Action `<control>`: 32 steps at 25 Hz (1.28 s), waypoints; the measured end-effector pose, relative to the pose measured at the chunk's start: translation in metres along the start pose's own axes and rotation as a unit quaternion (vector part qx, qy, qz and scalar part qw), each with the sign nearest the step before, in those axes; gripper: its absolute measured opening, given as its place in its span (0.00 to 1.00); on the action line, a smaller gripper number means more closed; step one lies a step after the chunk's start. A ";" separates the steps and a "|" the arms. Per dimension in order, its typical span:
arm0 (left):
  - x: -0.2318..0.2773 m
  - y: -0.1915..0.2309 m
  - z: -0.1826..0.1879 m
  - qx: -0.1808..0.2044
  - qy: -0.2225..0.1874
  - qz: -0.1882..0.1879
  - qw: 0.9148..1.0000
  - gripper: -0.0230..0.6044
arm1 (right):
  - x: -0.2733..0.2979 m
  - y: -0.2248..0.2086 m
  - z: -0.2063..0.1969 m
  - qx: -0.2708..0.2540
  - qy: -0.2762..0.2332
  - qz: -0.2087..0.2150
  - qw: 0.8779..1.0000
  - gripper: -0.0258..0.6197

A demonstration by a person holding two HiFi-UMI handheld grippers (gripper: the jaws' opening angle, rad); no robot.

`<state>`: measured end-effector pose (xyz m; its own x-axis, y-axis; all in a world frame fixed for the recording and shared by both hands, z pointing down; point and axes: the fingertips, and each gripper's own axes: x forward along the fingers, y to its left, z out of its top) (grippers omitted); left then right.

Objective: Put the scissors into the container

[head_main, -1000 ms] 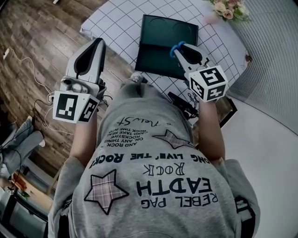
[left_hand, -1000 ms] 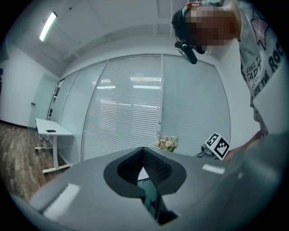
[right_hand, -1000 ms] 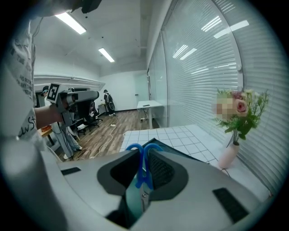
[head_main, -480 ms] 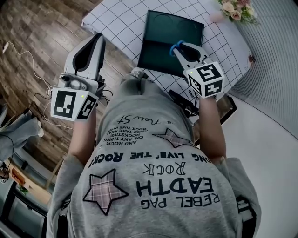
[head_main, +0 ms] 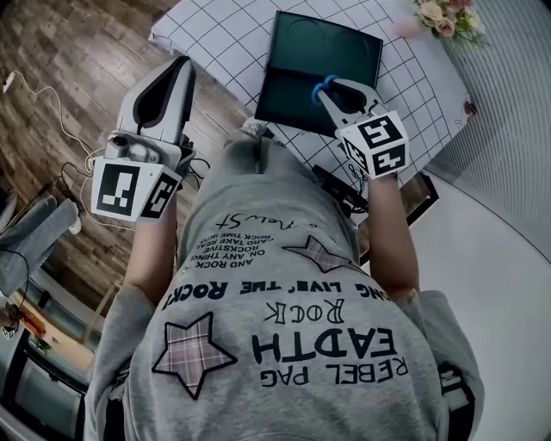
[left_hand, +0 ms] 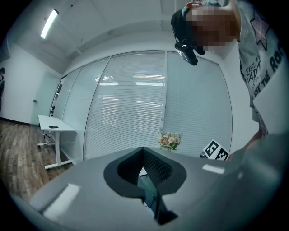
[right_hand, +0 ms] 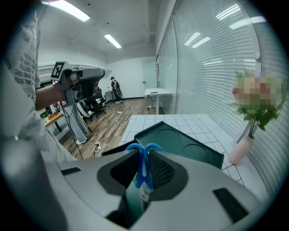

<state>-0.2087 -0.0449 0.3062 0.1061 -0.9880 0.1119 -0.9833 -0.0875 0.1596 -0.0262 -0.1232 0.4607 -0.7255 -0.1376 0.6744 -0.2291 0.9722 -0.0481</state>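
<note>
Blue-handled scissors (head_main: 322, 87) are clamped between the jaws of my right gripper (head_main: 334, 86), handles sticking out past the fingertips. They hang over the near part of a dark green container (head_main: 301, 52) with round recesses, which lies on the checked tablecloth. In the right gripper view the scissors (right_hand: 144, 173) stand upright in the right gripper (right_hand: 144, 153), and the container (right_hand: 189, 149) lies just beyond. My left gripper (head_main: 176, 69) is held off the table's left edge over the wood floor, jaws together and empty; its tips (left_hand: 142, 149) meet in its own view.
The table (head_main: 215, 39) carries a grid-pattern cloth. A vase of flowers (head_main: 443, 15) stands at its far right corner. Cables (head_main: 52, 112) lie on the wood floor at left. A black object (head_main: 340, 191) sits low beside the person's body. A white desk (left_hand: 54, 128) stands far off.
My right gripper with the scissors has drifted slightly toward the middle of the container's near side. The left gripper has hardly moved.
</note>
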 end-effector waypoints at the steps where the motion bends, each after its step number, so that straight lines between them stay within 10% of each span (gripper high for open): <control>1: 0.000 0.000 -0.001 0.000 0.001 0.001 1.000 0.05 | 0.001 0.001 -0.001 -0.001 0.001 0.001 1.000 0.16; 32: -0.006 0.006 -0.019 -0.016 0.011 0.029 0.999 0.05 | 0.052 0.027 -0.038 -0.082 0.093 0.059 0.991 0.16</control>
<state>-0.2124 -0.0371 0.3250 0.0525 -0.9883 0.1431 -0.9826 -0.0256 0.1838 -0.0454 -0.0968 0.5221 -0.6056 0.0008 0.7957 -0.0311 0.9992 -0.0247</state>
